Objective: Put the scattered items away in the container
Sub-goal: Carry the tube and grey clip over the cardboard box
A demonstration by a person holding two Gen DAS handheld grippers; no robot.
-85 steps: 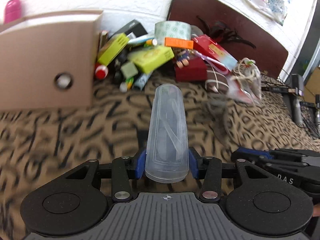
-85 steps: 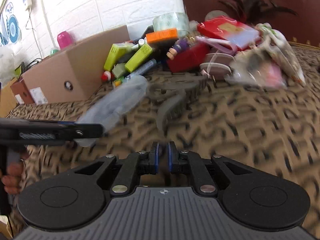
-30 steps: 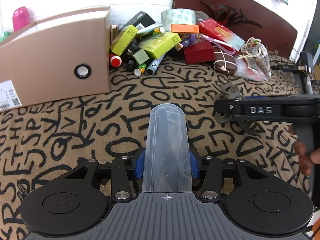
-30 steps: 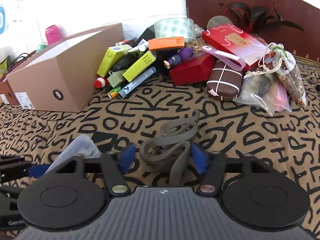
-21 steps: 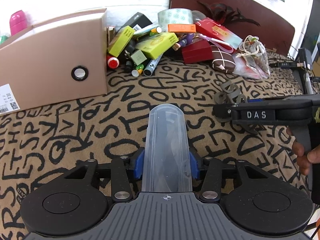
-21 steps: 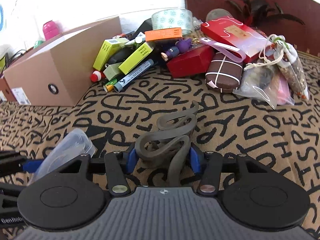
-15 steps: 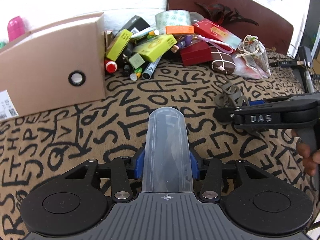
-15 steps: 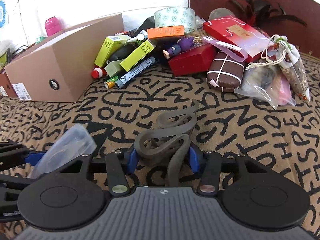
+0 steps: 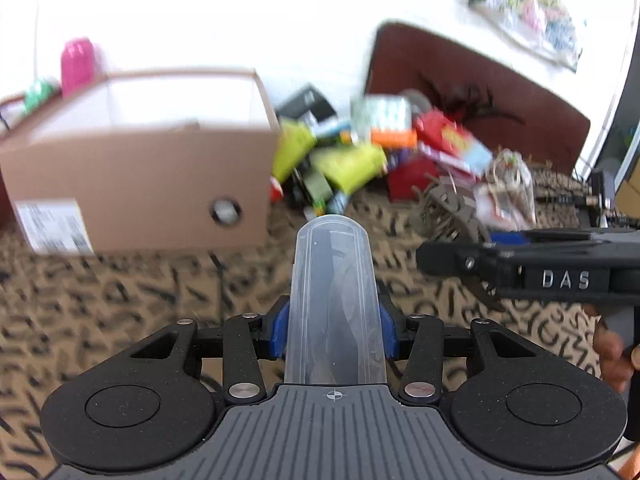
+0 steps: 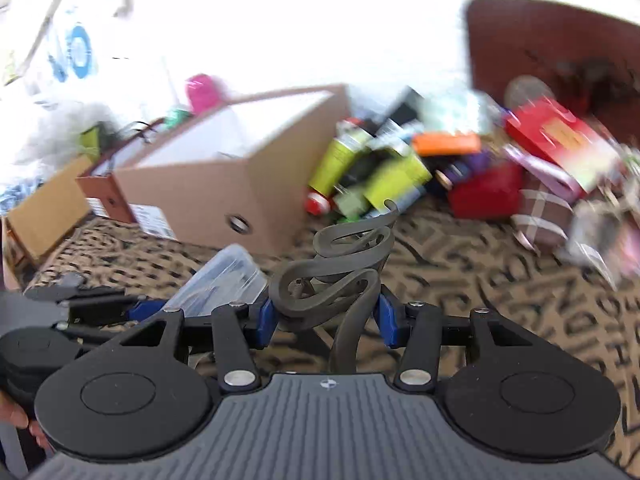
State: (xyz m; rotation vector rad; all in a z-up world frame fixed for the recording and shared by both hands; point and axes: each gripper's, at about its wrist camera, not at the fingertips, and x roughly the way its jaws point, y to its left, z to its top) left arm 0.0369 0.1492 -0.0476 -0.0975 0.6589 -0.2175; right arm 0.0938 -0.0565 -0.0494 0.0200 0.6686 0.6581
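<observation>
My left gripper (image 9: pixel 332 330) is shut on a clear plastic case (image 9: pixel 333 292), held above the patterned cloth. My right gripper (image 10: pixel 325 318) is shut on a grey wavy hair claw clip (image 10: pixel 340 268) and holds it off the cloth. The open cardboard box (image 9: pixel 136 168) stands ahead to the left; in the right wrist view the box (image 10: pixel 224 184) is ahead left of centre. The right gripper (image 9: pixel 452 258) with the clip (image 9: pixel 448 208) shows at the right of the left wrist view. The left gripper and case (image 10: pixel 220 280) show at the lower left of the right wrist view.
A pile of scattered items (image 9: pixel 360 152) lies to the right of the box: green boxes, an orange box, red boxes (image 10: pixel 556 132), a tape roll, a brown pouch (image 10: pixel 540 216), plastic bags. A dark headboard (image 9: pixel 500 92) is behind. A pink bottle (image 9: pixel 78 60) stands behind the box.
Both grippers have lifted and moved toward the box, which now looks nearer and shows its open top. The right gripper closed on the clip and raised it off the cloth.
</observation>
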